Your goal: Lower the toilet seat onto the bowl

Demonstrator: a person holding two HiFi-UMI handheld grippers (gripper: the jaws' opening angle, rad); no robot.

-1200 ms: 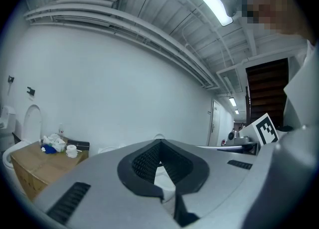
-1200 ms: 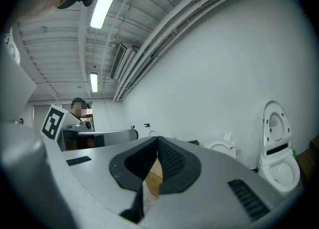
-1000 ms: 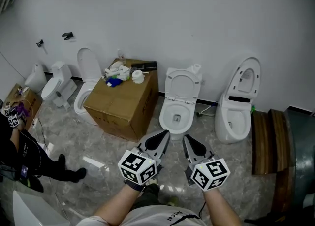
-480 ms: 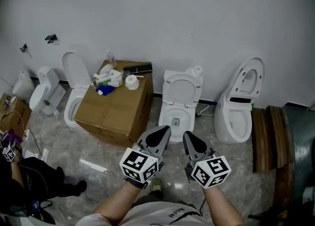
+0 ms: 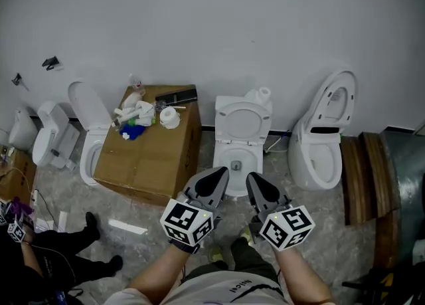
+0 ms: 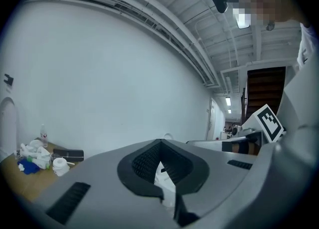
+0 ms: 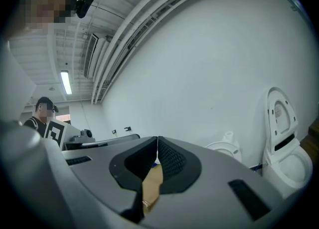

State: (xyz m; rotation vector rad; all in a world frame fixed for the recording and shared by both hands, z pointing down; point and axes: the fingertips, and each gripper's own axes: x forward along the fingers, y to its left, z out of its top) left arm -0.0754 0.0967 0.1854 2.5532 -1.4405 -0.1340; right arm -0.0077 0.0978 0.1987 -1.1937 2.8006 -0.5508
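Observation:
A white toilet (image 5: 240, 139) stands against the wall straight ahead, its seat and lid (image 5: 242, 118) raised above the open bowl (image 5: 236, 161). Both grippers hover side by side a little short of that bowl, touching nothing. My left gripper (image 5: 222, 173) points at the bowl's front rim with its jaws together; in the left gripper view its tips (image 6: 159, 143) meet with nothing between them. My right gripper (image 5: 252, 178) is likewise shut and empty, with its tips (image 7: 157, 138) touching in the right gripper view. The same toilet's top (image 7: 225, 146) shows just past the right jaws.
A cardboard box (image 5: 151, 147) cluttered with bottles and a paper roll (image 5: 169, 117) stands left of the toilet. Another toilet (image 5: 324, 139) with its lid up is on the right, and two more (image 5: 88, 132) on the left. Wooden planks (image 5: 362, 184) lie far right. A person (image 5: 46, 260) crouches lower left.
The head view has swung left and forward, so the central toilet now sits nearer the grippers. Both grippers stay shut, side by side. The person at lower left has shifted.

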